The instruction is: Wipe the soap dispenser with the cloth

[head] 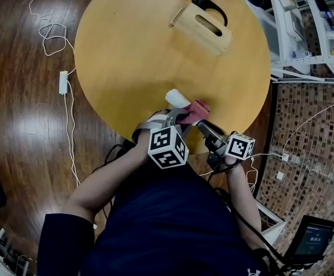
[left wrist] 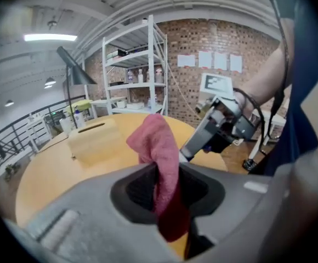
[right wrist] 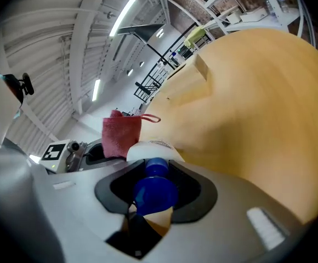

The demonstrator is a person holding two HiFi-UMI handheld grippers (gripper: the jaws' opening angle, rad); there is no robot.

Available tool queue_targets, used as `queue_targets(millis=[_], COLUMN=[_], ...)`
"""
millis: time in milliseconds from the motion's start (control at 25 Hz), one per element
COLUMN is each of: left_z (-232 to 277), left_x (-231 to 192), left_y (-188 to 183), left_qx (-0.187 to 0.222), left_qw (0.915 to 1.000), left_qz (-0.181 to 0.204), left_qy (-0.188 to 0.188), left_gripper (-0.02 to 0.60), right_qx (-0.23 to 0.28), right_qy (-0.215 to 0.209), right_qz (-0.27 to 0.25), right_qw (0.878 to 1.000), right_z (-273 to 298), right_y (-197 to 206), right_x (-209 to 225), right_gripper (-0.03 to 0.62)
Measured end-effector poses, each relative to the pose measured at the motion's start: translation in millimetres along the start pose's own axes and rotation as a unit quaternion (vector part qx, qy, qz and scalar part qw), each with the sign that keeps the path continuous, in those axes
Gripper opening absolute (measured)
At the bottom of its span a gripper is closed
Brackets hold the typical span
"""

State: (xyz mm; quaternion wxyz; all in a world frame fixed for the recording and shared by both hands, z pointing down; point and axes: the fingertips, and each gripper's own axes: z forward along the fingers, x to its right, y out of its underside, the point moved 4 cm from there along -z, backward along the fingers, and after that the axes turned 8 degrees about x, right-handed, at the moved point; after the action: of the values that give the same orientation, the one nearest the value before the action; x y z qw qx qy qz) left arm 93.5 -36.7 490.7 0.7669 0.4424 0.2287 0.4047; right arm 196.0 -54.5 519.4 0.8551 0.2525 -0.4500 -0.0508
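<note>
The pink cloth (head: 196, 110) is bunched over the near edge of the round wooden table (head: 126, 56). My left gripper (head: 181, 118) is shut on it; in the left gripper view the cloth (left wrist: 159, 152) stands up from between the jaws of the left gripper (left wrist: 167, 185). The white soap dispenser (head: 177, 98) lies tilted just beyond the cloth. My right gripper (head: 204, 125) is shut on its blue pump head (right wrist: 154, 189), with the white bottle body (right wrist: 151, 149) pointing away from the right gripper (right wrist: 153, 188). The cloth (right wrist: 120, 136) sits against the bottle's left side.
A wooden tissue box (head: 204, 30) with a black item (head: 210, 7) on it stands at the table's far side. White shelving (head: 305, 27) is at the right. Cables and a power adapter (head: 63, 82) lie on the wooden floor at left. A small screen (head: 311, 240) is at lower right.
</note>
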Motion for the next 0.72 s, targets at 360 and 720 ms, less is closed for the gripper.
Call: queue_targets(millis=[360, 720], left_z=[-16, -7], left_x=[-92, -58], left_y=[118, 110], left_qx=[-0.142, -0.136], left_qw=[0.9798, 0.985], left_qz=[-0.111, -0.106], left_qy=[-0.087, -0.004], left_gripper=[0.091, 0.091], right_qx=[-0.003, -0.094], right_qy=[-0.003, -0.013], right_qz=[-0.023, -0.256], right_qw=[1.0, 0.962], right_z=[-1, -5], right_y=[4, 20], right_x=[3, -1], right_gripper=[0.14, 0.143])
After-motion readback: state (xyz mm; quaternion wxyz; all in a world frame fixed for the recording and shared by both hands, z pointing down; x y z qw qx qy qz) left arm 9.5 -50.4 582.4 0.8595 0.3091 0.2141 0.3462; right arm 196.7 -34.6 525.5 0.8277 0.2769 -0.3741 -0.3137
